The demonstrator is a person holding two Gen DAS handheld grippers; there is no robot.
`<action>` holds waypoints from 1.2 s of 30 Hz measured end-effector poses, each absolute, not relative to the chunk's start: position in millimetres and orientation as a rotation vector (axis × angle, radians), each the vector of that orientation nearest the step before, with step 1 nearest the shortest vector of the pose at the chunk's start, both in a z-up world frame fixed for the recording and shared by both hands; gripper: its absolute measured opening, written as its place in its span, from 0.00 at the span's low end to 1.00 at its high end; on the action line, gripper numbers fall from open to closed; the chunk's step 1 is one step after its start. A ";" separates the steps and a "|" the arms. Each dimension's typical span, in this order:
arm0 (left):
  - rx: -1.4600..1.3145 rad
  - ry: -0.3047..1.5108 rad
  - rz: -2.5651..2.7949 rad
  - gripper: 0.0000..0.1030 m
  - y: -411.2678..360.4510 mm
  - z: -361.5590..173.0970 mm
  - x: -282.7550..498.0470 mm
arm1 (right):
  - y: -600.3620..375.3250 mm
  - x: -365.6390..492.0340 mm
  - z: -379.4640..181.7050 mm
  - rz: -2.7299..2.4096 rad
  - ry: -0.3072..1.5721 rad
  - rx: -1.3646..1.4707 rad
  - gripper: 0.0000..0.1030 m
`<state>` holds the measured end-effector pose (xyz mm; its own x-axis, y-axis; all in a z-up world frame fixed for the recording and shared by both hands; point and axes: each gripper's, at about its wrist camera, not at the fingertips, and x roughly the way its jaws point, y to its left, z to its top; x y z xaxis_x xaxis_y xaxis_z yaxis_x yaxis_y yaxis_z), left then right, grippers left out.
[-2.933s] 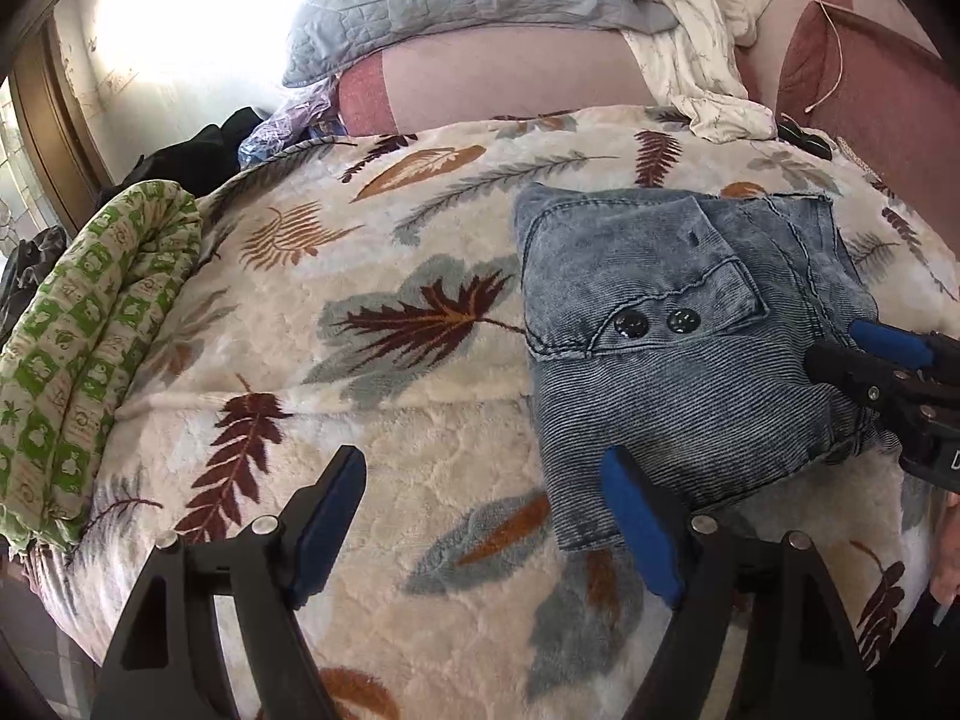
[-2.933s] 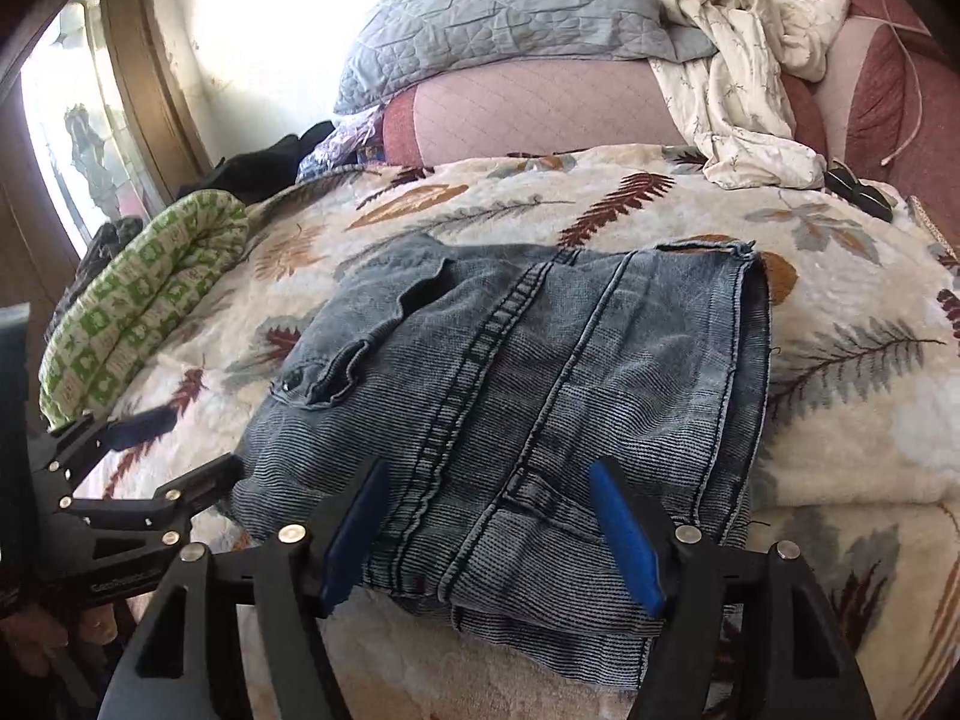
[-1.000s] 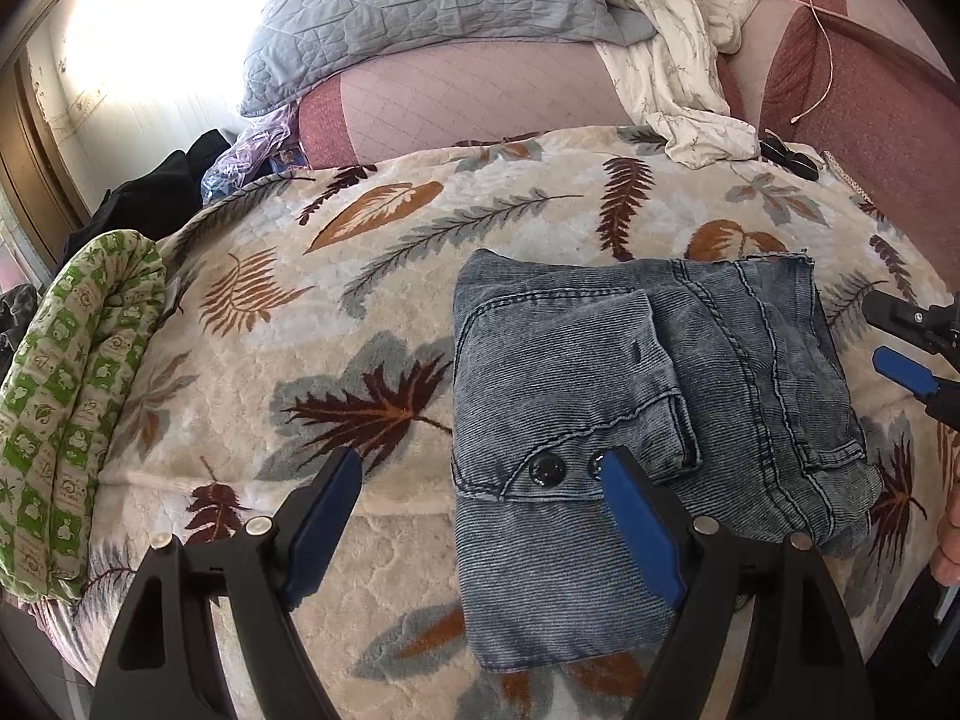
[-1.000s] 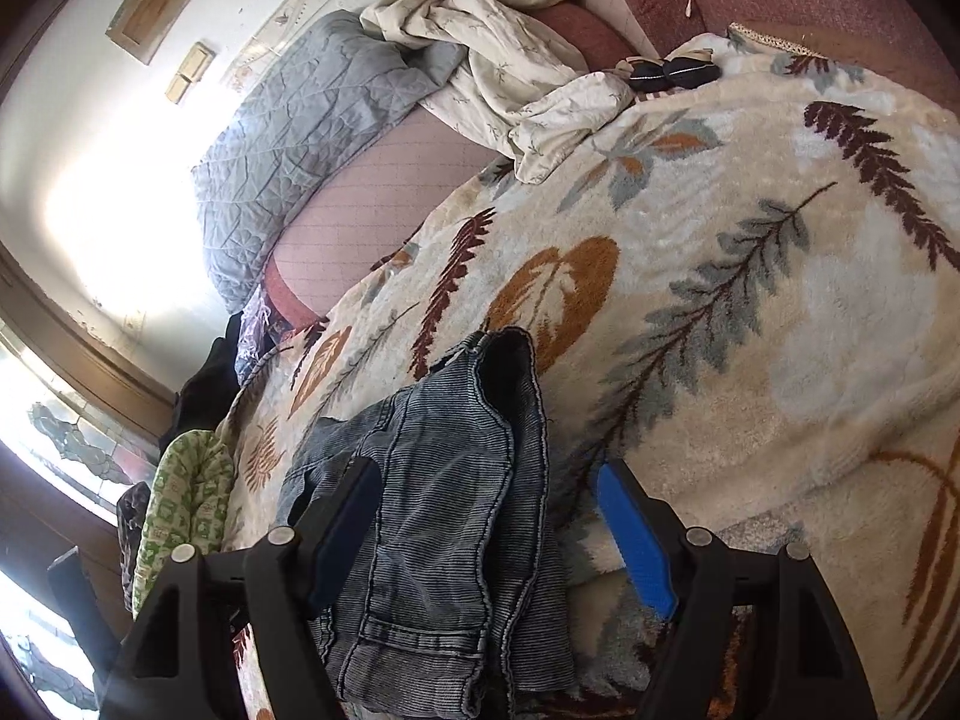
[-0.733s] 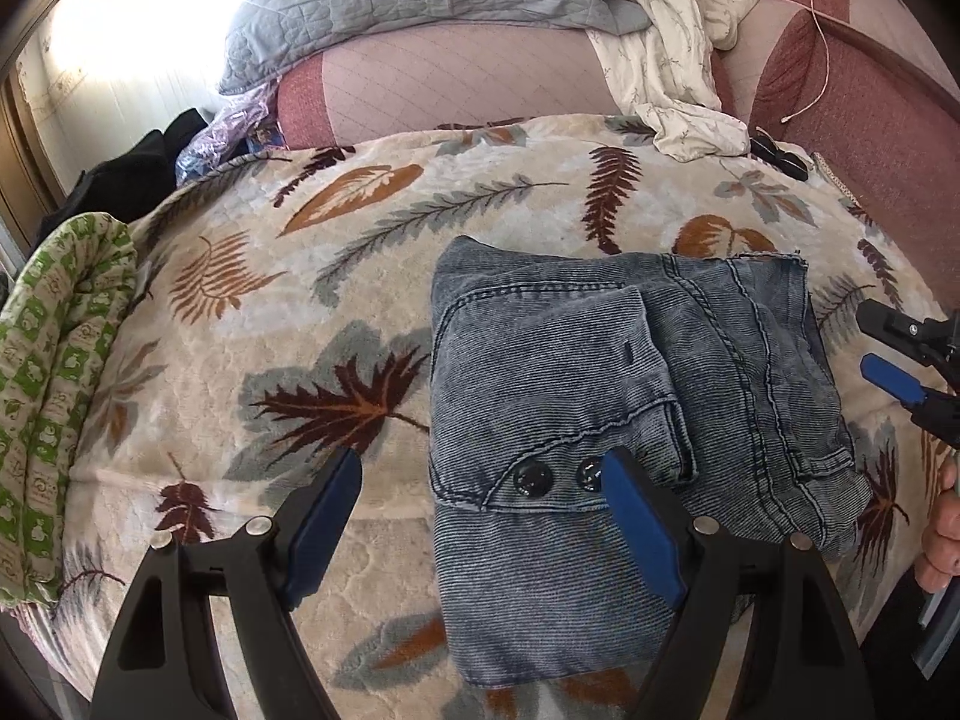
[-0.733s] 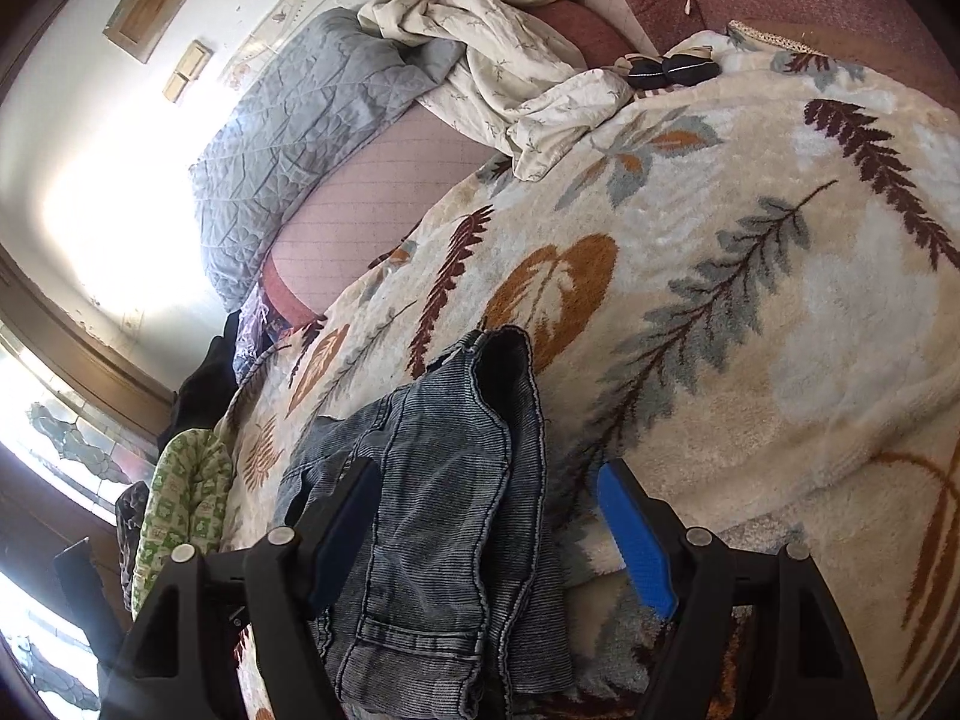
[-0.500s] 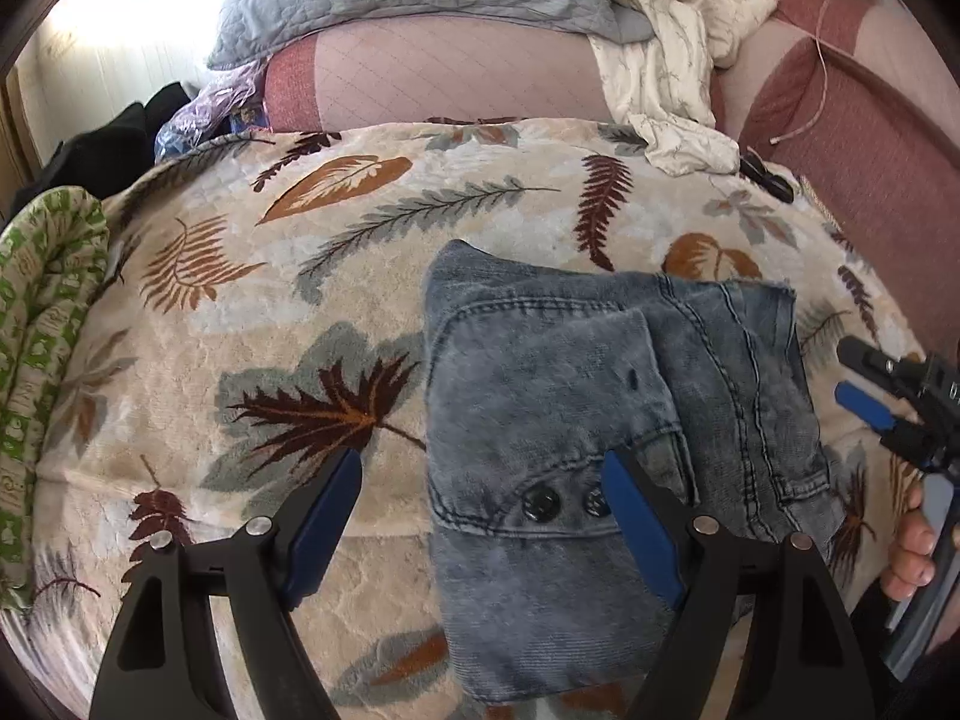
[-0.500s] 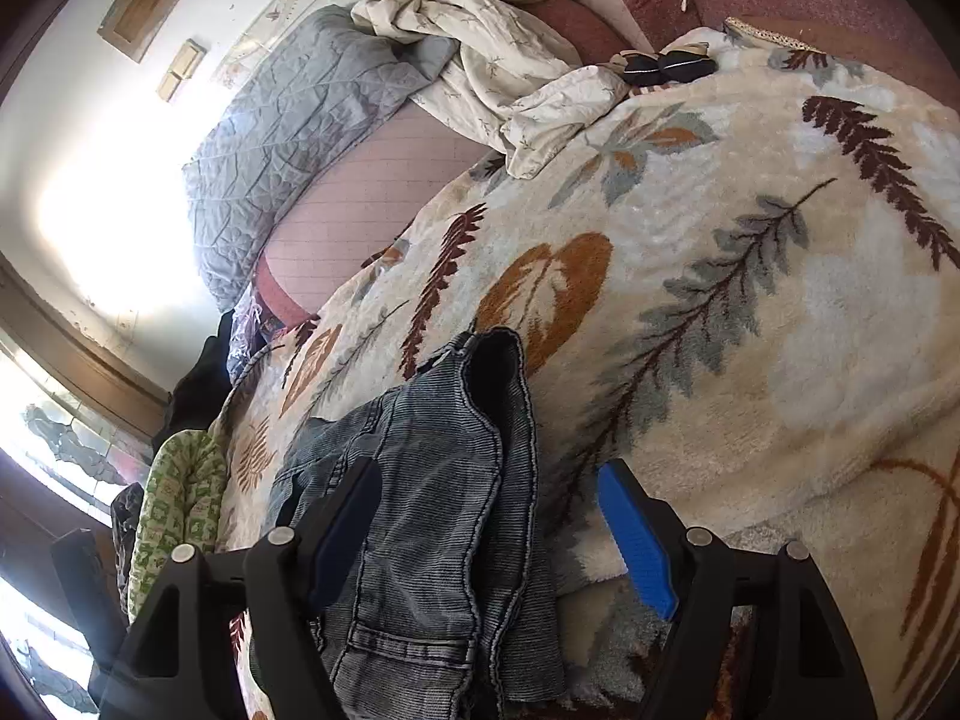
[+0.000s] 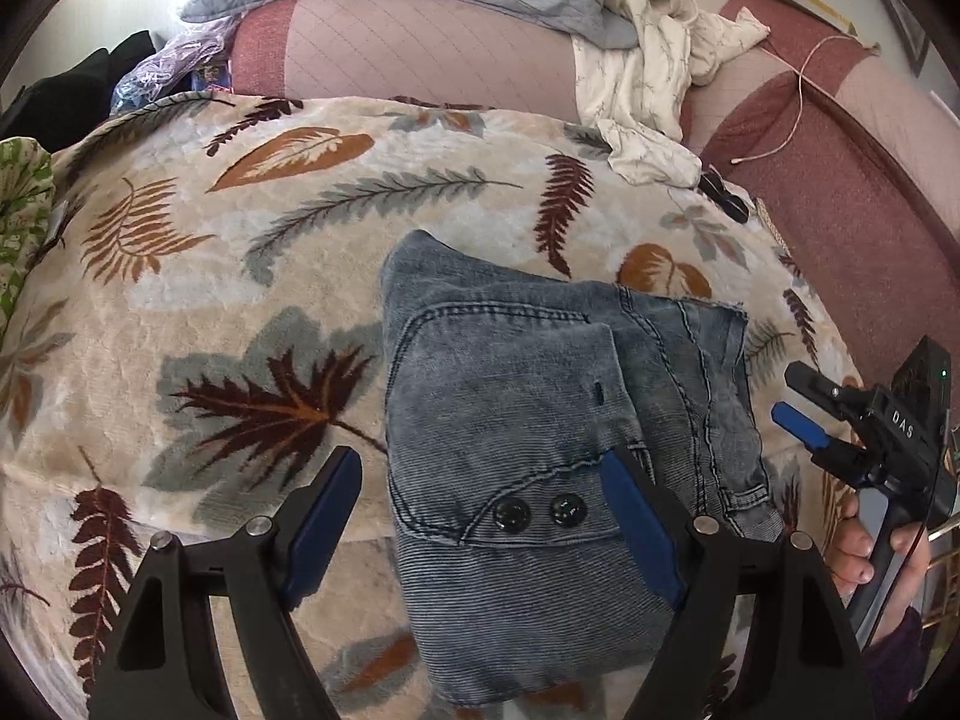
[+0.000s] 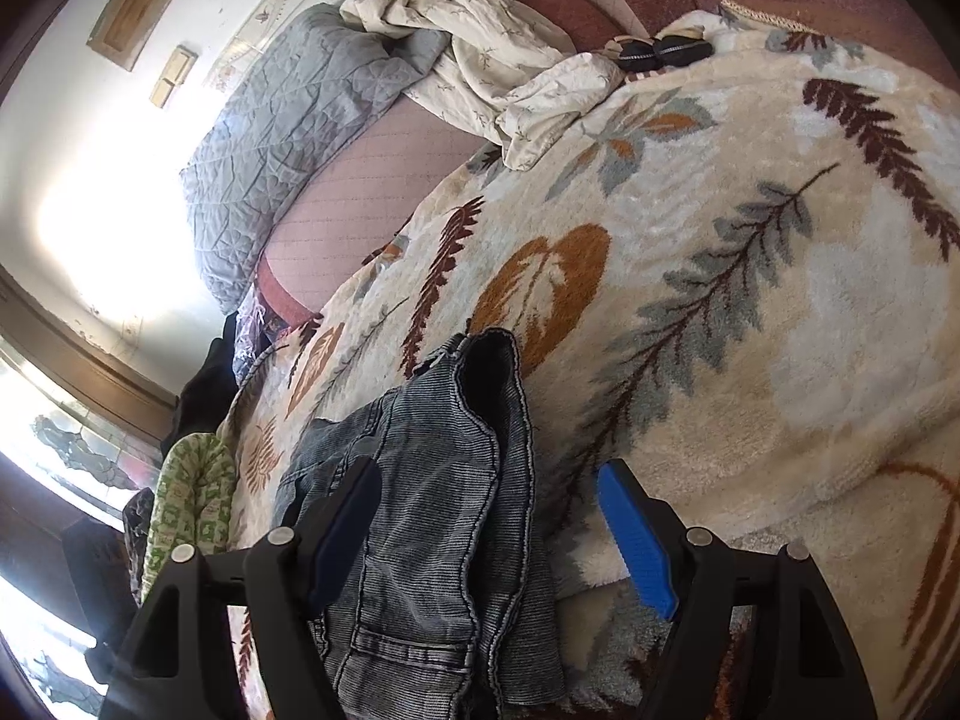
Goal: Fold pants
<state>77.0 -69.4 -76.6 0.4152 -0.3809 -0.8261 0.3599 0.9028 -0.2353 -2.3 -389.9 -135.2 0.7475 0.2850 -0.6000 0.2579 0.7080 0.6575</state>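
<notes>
Now the pants (image 9: 540, 432) lie folded in a thick square on the leaf blanket (image 9: 240, 276) — soft, heavy denim. Both claws, left gripper (image 9: 480, 516) and right gripper (image 10: 486, 534), gape empty. Grab thick edges — layers slide.

My right gripper (image 10: 486, 540) fills the bottom of the frame, its two blue pads standing wide apart and pressing on nothing. Between them, nearer the left pad, lie the folded denim pants (image 10: 432, 498), grey-blue and ribbed, with a pocket seam showing at the lower centre. The pants rest on a cream blanket with a leaf pattern (image 10: 750, 276), which covers the right half of the frame. At the upper centre I see a crumpled white sheet (image 10: 480, 48) and beside it, to the left, a grey quilted pillow (image 10: 288, 138). A green patterned cloth (image 10: 186, 510) lies at the lower left.
</notes>
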 end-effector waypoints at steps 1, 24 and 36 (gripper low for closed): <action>-0.019 1.048 -0.465 0.80 -70.4 -78.4 77.3 | -391.1 -2.1 -137.1 0.019 0.754 0.817 0.76; -0.117 1.037 -0.545 0.81 -68.6 -87.7 87.9 | -358.6 17.5 -155.8 0.077 0.906 0.732 0.79; -0.145 1.089 -0.538 0.81 -66.3 -104.4 105.4 | -348.8 25.2 -158.2 0.115 0.911 0.725 0.81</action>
